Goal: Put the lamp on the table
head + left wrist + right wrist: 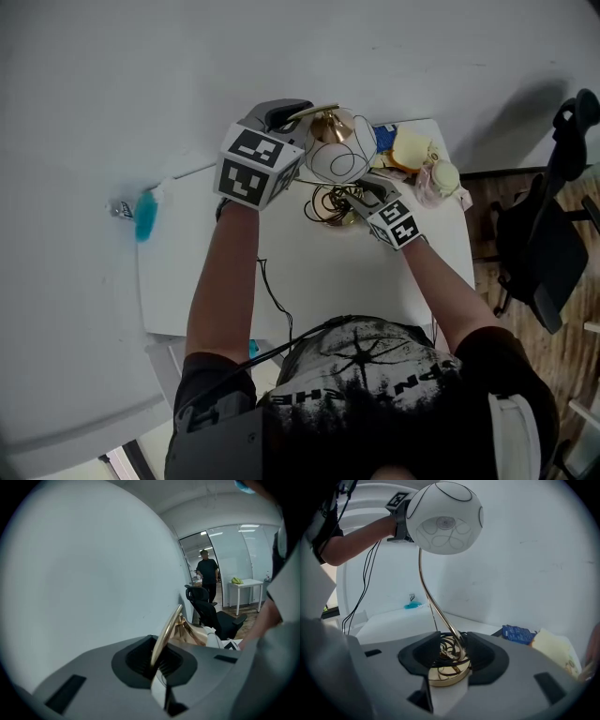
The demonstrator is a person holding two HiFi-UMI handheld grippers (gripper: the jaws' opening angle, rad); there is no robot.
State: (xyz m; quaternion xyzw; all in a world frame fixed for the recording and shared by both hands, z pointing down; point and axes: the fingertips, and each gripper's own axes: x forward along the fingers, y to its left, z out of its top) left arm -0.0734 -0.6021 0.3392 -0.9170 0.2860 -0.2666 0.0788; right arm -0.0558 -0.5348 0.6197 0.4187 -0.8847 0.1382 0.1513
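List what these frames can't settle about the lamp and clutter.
- Right gripper view: the right gripper's body hides the white table under the round gold lamp base; seated or not, unclear.
- Left gripper view: the left gripper's body hides everything below the thin gold lamp stem it clamps.
- Head view: small teal object by the wall, too small to identify.

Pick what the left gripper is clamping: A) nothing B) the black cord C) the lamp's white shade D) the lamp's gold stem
D: in the left gripper view, the left gripper has its jaws closed on the lamp's gold stem, which runs up out of them.
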